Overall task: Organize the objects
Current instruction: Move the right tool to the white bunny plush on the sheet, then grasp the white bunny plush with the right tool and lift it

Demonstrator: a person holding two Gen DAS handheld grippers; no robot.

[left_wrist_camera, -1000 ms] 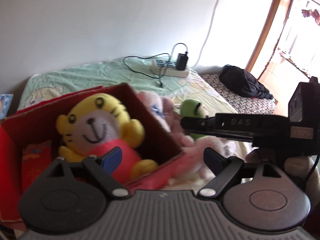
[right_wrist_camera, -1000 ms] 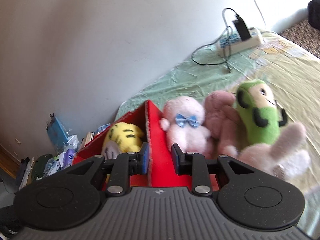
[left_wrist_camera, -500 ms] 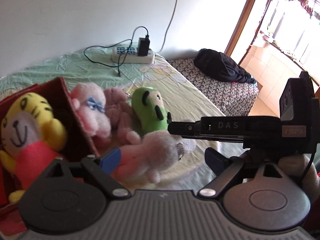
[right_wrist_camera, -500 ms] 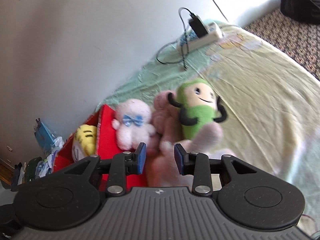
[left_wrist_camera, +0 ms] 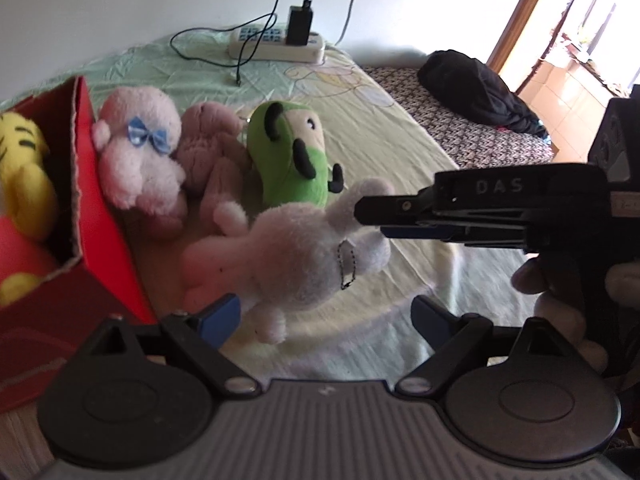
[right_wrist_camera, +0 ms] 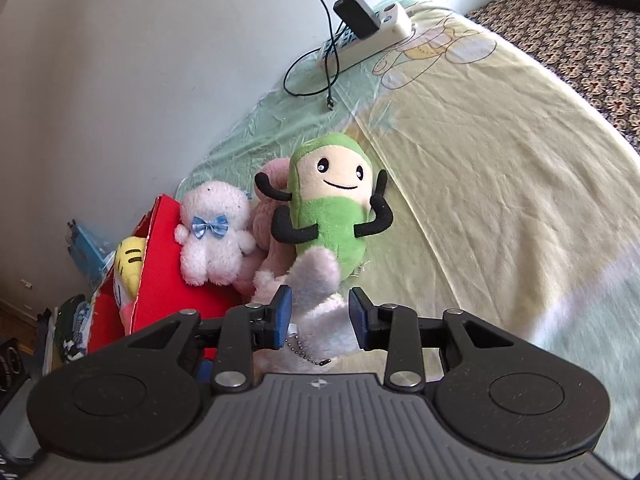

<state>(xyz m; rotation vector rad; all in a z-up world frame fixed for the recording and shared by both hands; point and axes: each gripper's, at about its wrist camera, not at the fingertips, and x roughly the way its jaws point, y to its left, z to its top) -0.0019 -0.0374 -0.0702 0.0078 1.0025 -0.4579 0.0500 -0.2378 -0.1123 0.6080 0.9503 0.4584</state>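
Observation:
A pale lilac plush [left_wrist_camera: 288, 256] with a bead chain lies on the bed sheet in front of my left gripper [left_wrist_camera: 326, 316], which is open just short of it. My right gripper [right_wrist_camera: 320, 316] is open, and one of that plush's [right_wrist_camera: 316, 276] limbs stands between its fingers. In the left wrist view the right gripper [left_wrist_camera: 370, 216] comes in from the right, its tip at the plush's ear. Behind lie a green plush [right_wrist_camera: 328, 216], a dusty pink plush [left_wrist_camera: 208, 152] and a pink plush with a blue bow [right_wrist_camera: 210, 232]. A yellow tiger plush [left_wrist_camera: 20, 176] sits in the red box [left_wrist_camera: 92, 208].
A white power strip [left_wrist_camera: 276, 42] with a black charger and cable lies near the wall at the back of the bed. A black bag [left_wrist_camera: 476, 88] rests on the patterned mattress to the right. Clutter sits on the floor left of the box [right_wrist_camera: 152, 280].
Both views swung right, from the red box to the plush pile. My right gripper came down over the pale plush, whose limb now sits between its fingers. The left gripper stayed open.

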